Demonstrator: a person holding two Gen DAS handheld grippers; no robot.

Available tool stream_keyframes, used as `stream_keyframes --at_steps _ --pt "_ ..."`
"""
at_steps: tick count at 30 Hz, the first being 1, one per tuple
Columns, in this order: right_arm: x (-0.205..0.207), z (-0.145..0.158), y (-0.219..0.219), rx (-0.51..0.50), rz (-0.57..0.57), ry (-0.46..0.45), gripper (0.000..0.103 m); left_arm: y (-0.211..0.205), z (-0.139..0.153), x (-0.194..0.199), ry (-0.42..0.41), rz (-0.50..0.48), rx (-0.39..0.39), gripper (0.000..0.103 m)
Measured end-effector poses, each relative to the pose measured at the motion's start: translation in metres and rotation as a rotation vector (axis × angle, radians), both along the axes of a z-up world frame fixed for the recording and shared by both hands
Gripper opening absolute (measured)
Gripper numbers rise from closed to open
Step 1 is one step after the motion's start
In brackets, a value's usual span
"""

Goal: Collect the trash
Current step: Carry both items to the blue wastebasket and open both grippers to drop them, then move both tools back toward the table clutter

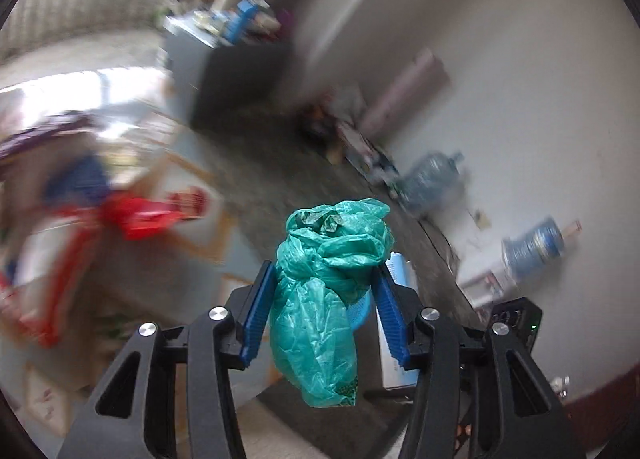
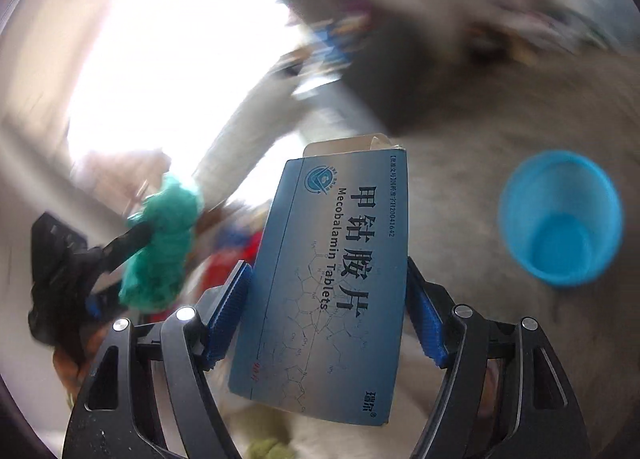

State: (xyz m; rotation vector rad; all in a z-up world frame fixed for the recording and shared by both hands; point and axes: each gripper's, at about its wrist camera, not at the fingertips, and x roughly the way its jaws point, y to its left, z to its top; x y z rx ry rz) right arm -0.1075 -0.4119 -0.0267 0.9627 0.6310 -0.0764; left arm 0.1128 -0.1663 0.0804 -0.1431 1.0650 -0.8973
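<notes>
where the right gripper (image 2: 326, 291) pinches it between its blue pads (image 2: 228, 315), a blue medicine box (image 2: 324, 279) stands nearly upright, its face reading "mecobalamin tablets" beside large chinese characters, with a round logo at its 11 o'clock corner and an opened flap on top. the pads press both long edges, jaws spread fairly wide around the carton. at 3 o'clock of the box, farther off, a blue plastic bin (image 2: 560, 219) sits empty on a grey floor (image 2: 460, 187). at 9 o'clock the left gripper (image 2: 116, 255) shows, carrying a crumpled green plastic bag (image 2: 160, 243).

in the left wrist view, the left gripper (image 1: 324, 315) is about half spread, its blue pads (image 1: 256, 311) squeezing the green plastic bag (image 1: 324, 299) at the middle; the bag bulges above and hangs below the fingers. beyond, blurred, a dark grey floor (image 1: 256, 147) runs to a white wall (image 1: 500, 79) at 2 o'clock, with two water jugs (image 1: 432, 183) along it and a dark cabinet (image 1: 232, 75) at 11 o'clock. writing there is too blurred to read.
</notes>
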Motion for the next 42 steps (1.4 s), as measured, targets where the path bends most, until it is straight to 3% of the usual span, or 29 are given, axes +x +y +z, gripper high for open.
stream_keyframes --at_steps 3,9,12,14,18,21,28,34,39,42 --pt "-0.018 -0.048 -0.048 0.11 -0.163 0.102 0.07 -0.092 -0.047 0.019 0.096 -0.093 0.106 0.049" --pt "-0.022 -0.133 -0.117 0.307 -0.326 0.204 0.071 -0.22 -0.143 0.038 0.25 -0.209 0.295 0.049" --pt "-0.028 -0.164 -0.148 0.383 -0.382 0.214 0.073 -0.259 -0.176 0.038 0.273 -0.234 0.343 0.05" --pt "-0.019 -0.181 -0.163 0.407 -0.43 0.24 0.077 -0.288 -0.199 0.039 0.28 -0.269 0.39 0.068" --pt "-0.01 -0.208 -0.181 0.441 -0.483 0.291 0.078 -0.305 -0.217 0.034 0.246 -0.242 0.429 0.074" --pt "-0.017 -0.206 -0.186 0.437 -0.468 0.276 0.078 -0.298 -0.21 0.03 0.241 -0.239 0.383 0.077" --pt "-0.023 -0.189 -0.168 0.367 -0.427 0.269 0.078 -0.269 -0.157 0.01 0.071 -0.263 0.291 0.078" --pt "-0.019 -0.142 -0.14 0.143 -0.374 0.289 0.081 -0.216 -0.098 -0.013 -0.046 -0.252 0.174 0.079" --pt "-0.011 -0.09 -0.104 -0.097 -0.341 0.287 0.09 -0.156 -0.06 -0.033 -0.048 -0.243 0.074 0.088" --pt "-0.004 -0.057 -0.078 -0.238 -0.319 0.275 0.095 -0.127 -0.05 -0.042 -0.024 -0.294 0.094 0.093"
